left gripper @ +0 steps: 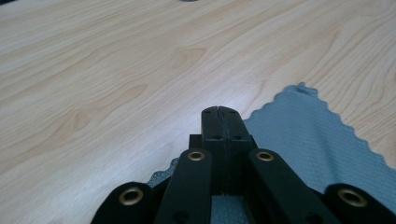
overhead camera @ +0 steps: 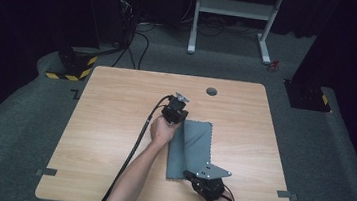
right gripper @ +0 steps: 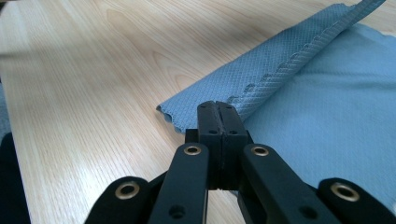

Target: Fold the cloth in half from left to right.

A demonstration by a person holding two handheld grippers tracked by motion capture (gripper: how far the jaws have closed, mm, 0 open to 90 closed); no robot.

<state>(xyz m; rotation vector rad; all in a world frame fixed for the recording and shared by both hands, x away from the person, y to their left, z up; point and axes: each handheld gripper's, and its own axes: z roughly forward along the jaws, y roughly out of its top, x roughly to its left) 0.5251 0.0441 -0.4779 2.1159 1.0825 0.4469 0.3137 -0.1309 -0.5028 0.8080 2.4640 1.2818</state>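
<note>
On the wooden table (overhead camera: pixel 113 124), the left gripper (overhead camera: pixel 175 114) pinches the far left corner of the grey microfibre cloth (overhead camera: pixel 197 142) and the right gripper (overhead camera: pixel 207 180) pinches its near corner, jaws pressed together on the hem, the cloth's long axis running between them, its lifted left edge folding rightward.

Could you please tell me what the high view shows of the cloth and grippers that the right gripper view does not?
High view alone: the whole grey cloth on the table, partly folded lengthwise, with the left gripper at its far left corner, the right gripper at its near edge, and the floor around the table.

Right gripper view alone: the cloth's woven texture, its scalloped edge, and the lifted flap running away from the shut jaws.

Both: the cloth, the wooden table and the right gripper.
</note>
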